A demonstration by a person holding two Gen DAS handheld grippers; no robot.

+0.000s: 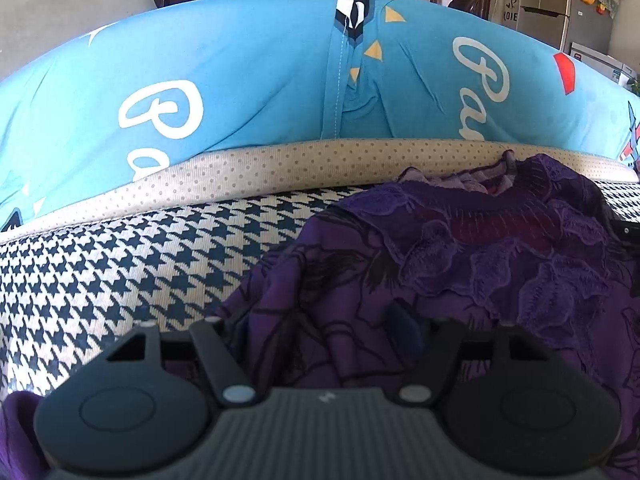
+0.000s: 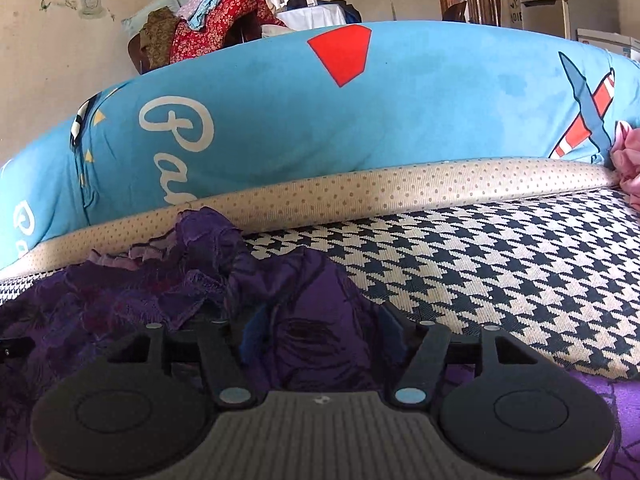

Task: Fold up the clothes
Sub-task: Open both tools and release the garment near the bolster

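Looking down along both tools, we are seeing a purple garment lying crumpled on a black-and-white houndstooth cover. Embroidered purple lace with a dark red patch beneath it is sitting toward the far end of the garment, near a beige dotted band that is running along the edge of the cover. Behind that band, a large blue cushion printed with white script, yellow triangles and a red shape is filling the background.

In the left wrist view, the left gripper is resting low over the near edge of the garment, its jaws standing partly apart with dark printed purple cloth bunched between them; we cannot tell whether the pads are pressing on it.

In the right wrist view, the right gripper is likewise sitting low with jaws partly apart, and a raised fold of the purple cloth is standing up between them; again we cannot tell whether it is being pinched. To its right the houndstooth cover is lying bare, and a pink cloth is showing at the far right edge. A heap of red and brown fabrics is lying beyond the cushion.
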